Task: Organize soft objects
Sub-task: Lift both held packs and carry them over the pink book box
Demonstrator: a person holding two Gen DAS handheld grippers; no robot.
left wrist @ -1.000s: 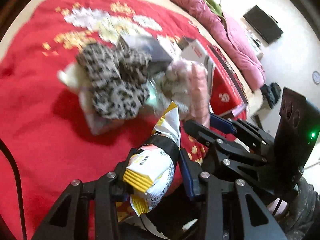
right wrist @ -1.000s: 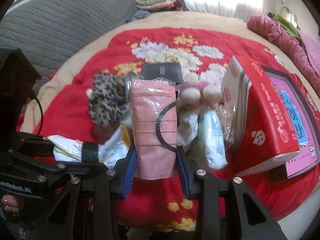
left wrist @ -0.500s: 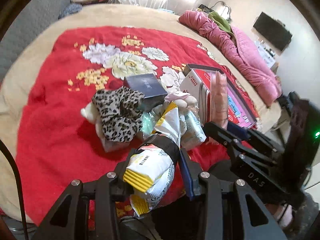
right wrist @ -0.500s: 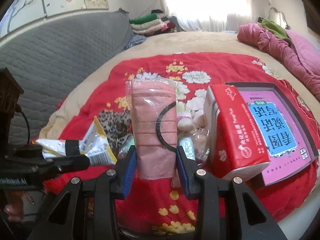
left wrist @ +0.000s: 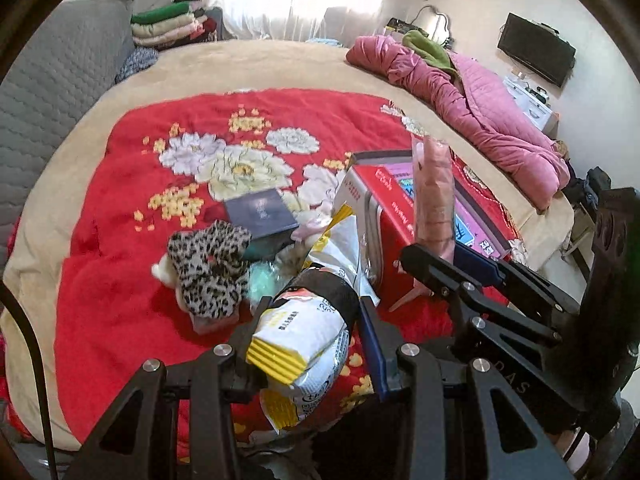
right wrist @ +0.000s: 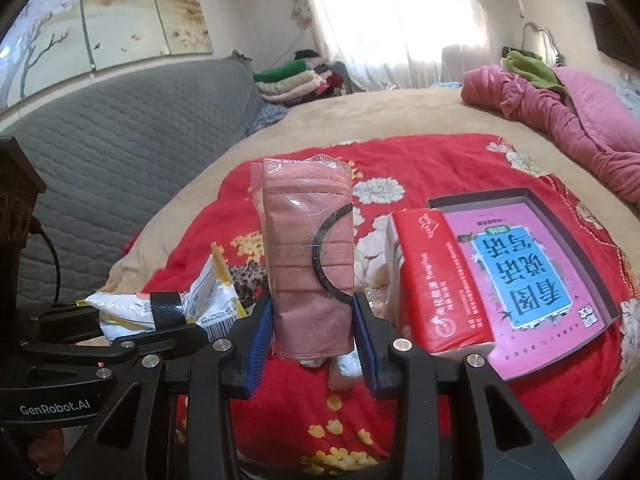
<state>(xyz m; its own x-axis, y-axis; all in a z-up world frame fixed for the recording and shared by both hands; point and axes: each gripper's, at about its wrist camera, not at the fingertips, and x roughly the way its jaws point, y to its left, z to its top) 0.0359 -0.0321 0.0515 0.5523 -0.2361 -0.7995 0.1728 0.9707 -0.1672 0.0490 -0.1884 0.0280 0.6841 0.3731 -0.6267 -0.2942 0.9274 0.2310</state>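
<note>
My left gripper (left wrist: pixel 310 316) is shut on a white and yellow snack packet (left wrist: pixel 306 320) with a black band, held above the red flowered blanket (left wrist: pixel 120 208). That packet (right wrist: pixel 176 308) also shows at the left of the right wrist view. My right gripper (right wrist: pixel 314 328) is shut on a clear pack of pink face masks (right wrist: pixel 310 248), held upright; the same pack (left wrist: pixel 434 196) rises at the right of the left wrist view. On the blanket lie a leopard-print soft item (left wrist: pixel 208 268), a dark booklet (left wrist: pixel 260 212) and a teal wrapped piece (left wrist: pixel 262 280).
A red tissue pack (right wrist: pixel 436 280) leans on a pink book in a dark tray (right wrist: pixel 532 264) at the blanket's right. A pink quilt (left wrist: pixel 472 104) lies along the far right of the bed. Folded clothes (left wrist: pixel 168 24) are stacked by the grey headboard (right wrist: pixel 120 148).
Both grippers have risen and tilted up with their packets still held. The pile on the blanket now looks smaller and farther off, and more of the room shows.
</note>
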